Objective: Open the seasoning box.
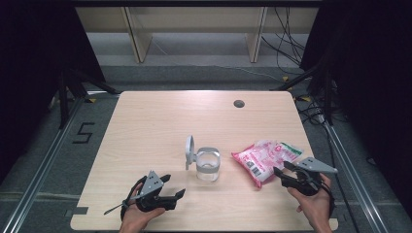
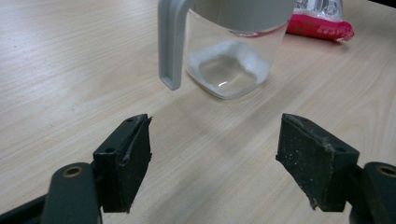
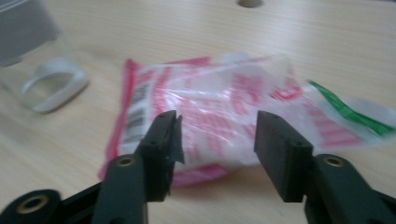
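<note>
A clear jar point(image 1: 208, 165) with a grey collar stands mid-table, its flip lid point(image 1: 189, 148) raised at its left. A little white powder lies in the jar point(image 2: 229, 70). To its right lies a pink-and-white plastic bag point(image 1: 266, 158), with a green-printed end. My left gripper point(image 1: 175, 185) rests low at the front left, open, its jaws aimed at the jar from a short way off; in the left gripper view nothing sits inside my left gripper point(image 2: 215, 135). My right gripper point(image 1: 282, 168) is open at the bag's near edge. The bag point(image 3: 224, 102) lies just beyond my right gripper point(image 3: 217, 130), untouched by the pads.
A grey cable hole point(image 1: 238, 103) is set in the wooden table point(image 1: 160, 121) near its far edge. Beyond the table are wooden frame legs and loose cables point(image 1: 286, 43) on the floor. Dark stands flank both sides.
</note>
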The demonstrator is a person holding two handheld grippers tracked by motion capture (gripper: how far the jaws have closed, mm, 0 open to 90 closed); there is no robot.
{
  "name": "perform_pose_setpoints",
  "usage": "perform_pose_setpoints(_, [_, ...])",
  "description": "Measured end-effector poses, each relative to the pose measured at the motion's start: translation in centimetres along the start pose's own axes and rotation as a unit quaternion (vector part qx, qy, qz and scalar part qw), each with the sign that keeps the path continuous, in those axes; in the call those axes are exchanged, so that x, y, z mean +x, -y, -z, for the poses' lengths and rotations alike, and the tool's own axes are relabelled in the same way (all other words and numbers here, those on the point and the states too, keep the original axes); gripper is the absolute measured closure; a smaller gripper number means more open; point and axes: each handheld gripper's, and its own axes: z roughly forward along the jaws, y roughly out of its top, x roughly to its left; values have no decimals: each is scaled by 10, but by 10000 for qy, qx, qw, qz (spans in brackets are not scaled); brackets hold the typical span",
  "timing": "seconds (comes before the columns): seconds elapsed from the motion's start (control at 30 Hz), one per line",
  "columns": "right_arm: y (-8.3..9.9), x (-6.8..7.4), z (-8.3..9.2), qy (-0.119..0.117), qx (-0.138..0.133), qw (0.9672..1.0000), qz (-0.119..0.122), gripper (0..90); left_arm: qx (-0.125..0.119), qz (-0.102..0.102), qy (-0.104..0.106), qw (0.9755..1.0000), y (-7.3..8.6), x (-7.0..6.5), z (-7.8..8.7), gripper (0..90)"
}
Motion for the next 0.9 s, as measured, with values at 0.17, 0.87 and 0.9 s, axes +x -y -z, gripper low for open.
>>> perform_pose_setpoints(0.17, [10,-18,0,140,5,9991,-412,416,-1,3,-4,10000,-1,0,0,253])
perform_pose_setpoints(0.87, [9,-46,-39,-126,6,9877,-1558,350,35,-148,71,9999,-1,0,-4,253])
perform_pose_setpoints(0.9, [9,-47,-42,-162,-43,9884,-1512,354,40,-159,78,9998,-1,0,-4,253])
